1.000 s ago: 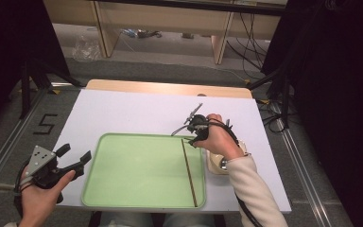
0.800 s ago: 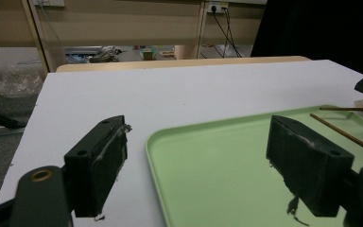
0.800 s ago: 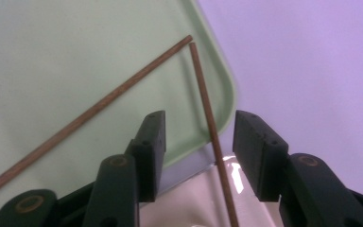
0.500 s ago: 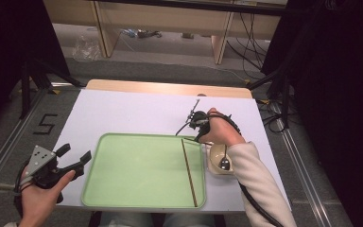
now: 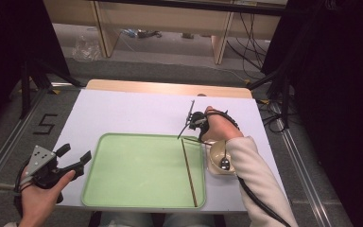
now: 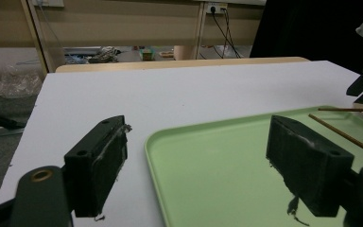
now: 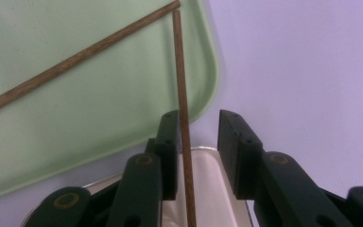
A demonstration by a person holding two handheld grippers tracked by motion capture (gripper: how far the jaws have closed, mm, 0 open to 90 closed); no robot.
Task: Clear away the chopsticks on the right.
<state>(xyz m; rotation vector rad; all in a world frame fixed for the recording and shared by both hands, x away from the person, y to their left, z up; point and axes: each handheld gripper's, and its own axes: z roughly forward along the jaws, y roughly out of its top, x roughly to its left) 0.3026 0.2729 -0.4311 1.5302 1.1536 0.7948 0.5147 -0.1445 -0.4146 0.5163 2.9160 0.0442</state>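
Partly sleeve-hidden bowl [image 5: 217, 158], right hand-held gripper [image 7: 198, 156] closing around 1 chopstick [image 7: 181, 94], gap remaining, left hand-held gripper [image 6: 196, 161] wide over tray [image 6: 208, 179].

A white table [image 5: 132, 113] with a pale wooden far edge stands on grey floor marked with a black "5" [image 5: 46, 124], before wooden shelving [image 5: 170, 21], loose cables [image 5: 250, 33] and a crumpled clear plastic bag [image 5: 86, 47].

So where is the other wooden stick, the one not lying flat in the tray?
In the right gripper view, the second chopstick runs between the right gripper's jaws above the white bowl, its far tip meeting the chopstick in the tray over the green tray's corner.
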